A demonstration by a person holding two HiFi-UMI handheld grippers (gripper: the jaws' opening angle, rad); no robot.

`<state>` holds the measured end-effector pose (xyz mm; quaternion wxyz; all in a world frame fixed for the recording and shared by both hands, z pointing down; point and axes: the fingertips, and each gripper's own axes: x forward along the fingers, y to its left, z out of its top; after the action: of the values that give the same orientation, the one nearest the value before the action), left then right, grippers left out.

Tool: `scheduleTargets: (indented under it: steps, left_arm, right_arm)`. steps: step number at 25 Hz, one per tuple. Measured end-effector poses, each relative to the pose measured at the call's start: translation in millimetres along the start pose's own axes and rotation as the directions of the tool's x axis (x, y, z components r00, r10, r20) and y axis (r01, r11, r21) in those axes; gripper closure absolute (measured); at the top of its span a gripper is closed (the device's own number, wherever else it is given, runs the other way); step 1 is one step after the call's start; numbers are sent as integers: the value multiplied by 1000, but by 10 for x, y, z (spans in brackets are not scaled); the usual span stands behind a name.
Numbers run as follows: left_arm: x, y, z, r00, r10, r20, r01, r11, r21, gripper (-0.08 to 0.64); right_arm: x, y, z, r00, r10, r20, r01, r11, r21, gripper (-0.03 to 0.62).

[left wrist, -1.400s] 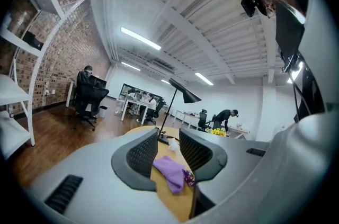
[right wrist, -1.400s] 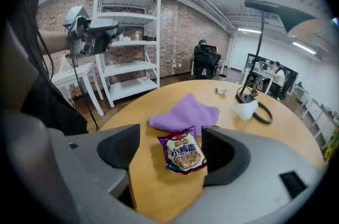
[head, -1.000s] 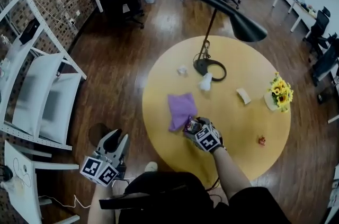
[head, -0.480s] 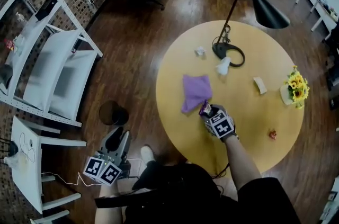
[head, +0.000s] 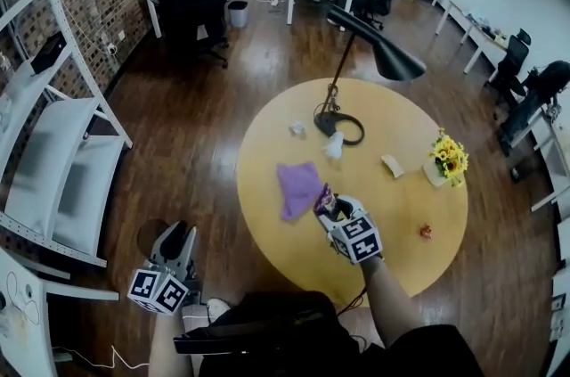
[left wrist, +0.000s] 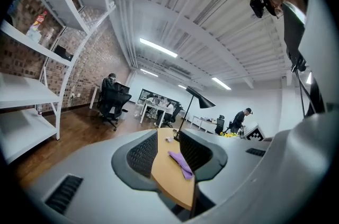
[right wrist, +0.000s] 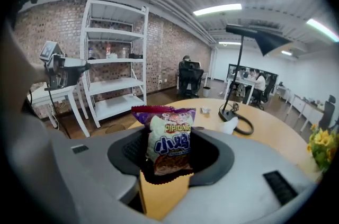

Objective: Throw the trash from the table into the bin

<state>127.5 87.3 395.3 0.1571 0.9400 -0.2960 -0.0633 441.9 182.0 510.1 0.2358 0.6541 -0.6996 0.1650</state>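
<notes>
My right gripper (head: 329, 208) is shut on a purple-topped snack packet (head: 323, 201), held upright above the round yellow table (head: 401, 255); its jaws have just been closing on it. The right gripper view shows the packet (right wrist: 169, 141) pinched between the pads of that gripper (right wrist: 169, 159). My left gripper (head: 178, 239) hangs open and empty over the floor left of the table, beside a dark round bin (head: 150, 234) that it partly hides. Between its jaws (left wrist: 168, 154) I see the table edge and a purple cloth (left wrist: 181, 162).
On the table lie a purple cloth (head: 297, 186), a crumpled paper (head: 297, 128), a white tissue (head: 334, 145), a white scrap (head: 392, 166), a small red wrapper (head: 426, 232), a flower pot (head: 447, 159) and a black lamp (head: 343, 126). White shelving (head: 53, 179) stands at the left.
The right gripper closed on the snack packet beside the purple cloth and lifted it off the table. The left gripper shifted slightly by the bin.
</notes>
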Motion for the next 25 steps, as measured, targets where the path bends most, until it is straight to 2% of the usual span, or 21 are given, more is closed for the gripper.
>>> scheduleTargets:
  steps: [3,6,9,12,16,19,21,25]
  left_arm:
    - [-78,185,134,999,-1,35,1,1000,-3,430]
    - [-245,485,275,997,22,73,-22,1000,-11,430]
    - [-484,833,363,993,69,92,-68,998,-7,430]
    - [-857,1192,450,978,155,139,-153,988,-24,430]
    - [-1418,1641,652,949,263,173,-264,964,-19,430]
    - [-1906,1930,835,918,347,193,-354,935,5,430]
    - [-2243,2100,947,886,408,221,-420,907,7,430]
    - [-2780,2270,1027,823,503,265,-520,854,-6,430]
  right_arm:
    - [-43,186,372,998,-24,56,27,998,-51,390]
    - [84,512,754,994,-4,111,14,996,-84,390]
    - [339,896,1087,990,41,137,-22,990,-140,390]
    - [662,1322,1345,983,117,139,-87,975,-203,390]
    - [1048,1985,1691,962,219,163,-177,954,-241,390]
    - [1297,2630,1928,929,326,177,-273,924,-267,390]
    - [1451,3095,2047,900,399,174,-337,892,-302,390]
    - [1657,3873,2126,839,531,121,-454,804,-384,390]
